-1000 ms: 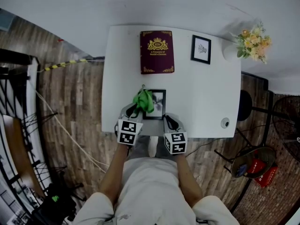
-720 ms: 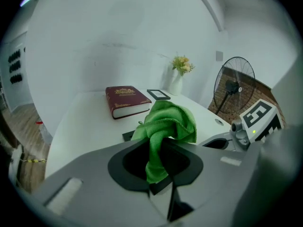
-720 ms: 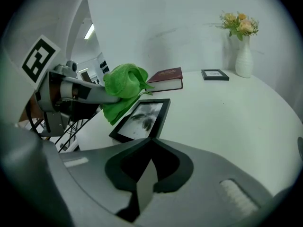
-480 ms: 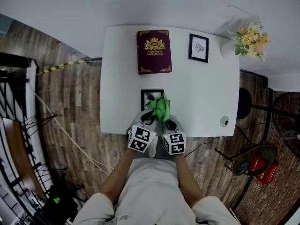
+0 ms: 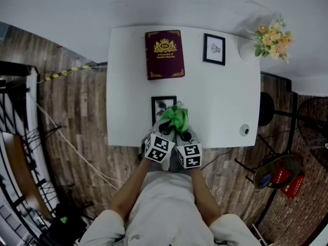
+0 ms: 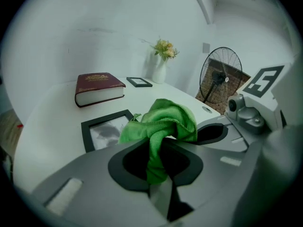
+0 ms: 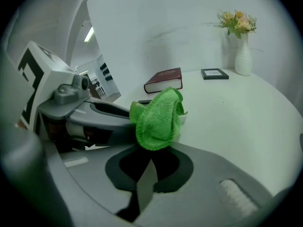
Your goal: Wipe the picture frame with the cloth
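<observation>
Left gripper (image 6: 157,167) clamps the cloth (image 6: 163,122), bunched over the frame's (image 5: 162,104) near right corner. Frame lies flat near the table's (image 5: 220,101) near edge, long axis near-to-far. Right gripper (image 7: 147,169), jaws together, sits just right.

Head view: cloth (image 5: 176,118) hides picture frame (image 5: 163,105) corner at 5 o'clock. In its own view, cloth masks right gripper (image 7: 150,151) tips; frame just a sliver at cloth's 10 o'clock. We can't read book (image 5: 164,54) title; fan (image 6: 220,75) foot hidden.
</observation>
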`<state>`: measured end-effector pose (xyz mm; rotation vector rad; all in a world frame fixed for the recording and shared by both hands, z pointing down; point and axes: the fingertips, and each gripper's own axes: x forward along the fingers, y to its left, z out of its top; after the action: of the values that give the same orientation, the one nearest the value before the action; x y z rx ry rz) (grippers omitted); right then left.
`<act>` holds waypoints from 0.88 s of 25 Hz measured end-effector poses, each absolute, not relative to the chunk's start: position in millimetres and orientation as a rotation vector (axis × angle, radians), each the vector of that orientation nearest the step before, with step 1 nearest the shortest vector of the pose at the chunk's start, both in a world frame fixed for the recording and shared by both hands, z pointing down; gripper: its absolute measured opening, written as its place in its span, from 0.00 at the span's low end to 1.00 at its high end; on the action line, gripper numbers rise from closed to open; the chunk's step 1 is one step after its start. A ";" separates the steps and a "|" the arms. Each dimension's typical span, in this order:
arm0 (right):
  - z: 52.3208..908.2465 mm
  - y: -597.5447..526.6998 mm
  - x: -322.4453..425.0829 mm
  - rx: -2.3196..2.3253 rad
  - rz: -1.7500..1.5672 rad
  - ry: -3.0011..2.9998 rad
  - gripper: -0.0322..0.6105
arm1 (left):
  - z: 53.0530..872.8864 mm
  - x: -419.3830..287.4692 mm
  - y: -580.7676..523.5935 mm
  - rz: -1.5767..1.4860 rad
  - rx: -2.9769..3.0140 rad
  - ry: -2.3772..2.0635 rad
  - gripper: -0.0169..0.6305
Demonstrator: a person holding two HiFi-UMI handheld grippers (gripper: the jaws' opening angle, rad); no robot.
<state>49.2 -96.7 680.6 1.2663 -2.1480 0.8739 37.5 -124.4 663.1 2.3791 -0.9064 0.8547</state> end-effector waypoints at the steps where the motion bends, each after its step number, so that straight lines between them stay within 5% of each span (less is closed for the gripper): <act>1: 680.5 -96.8 49.2 1.267 0.869 -2.146 0.05 | 662.9 37.4 -123.9 0.862 2.381 -0.910 0.15; 22: 684.6 -97.2 51.9 1.301 0.816 -2.096 0.05 | 663.0 -26.5 -106.8 0.938 2.338 -1.022 0.15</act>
<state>51.9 -97.2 684.6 1.3014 -2.0963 0.8156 -26.5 -106.8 663.0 2.3376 -1.0221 0.9376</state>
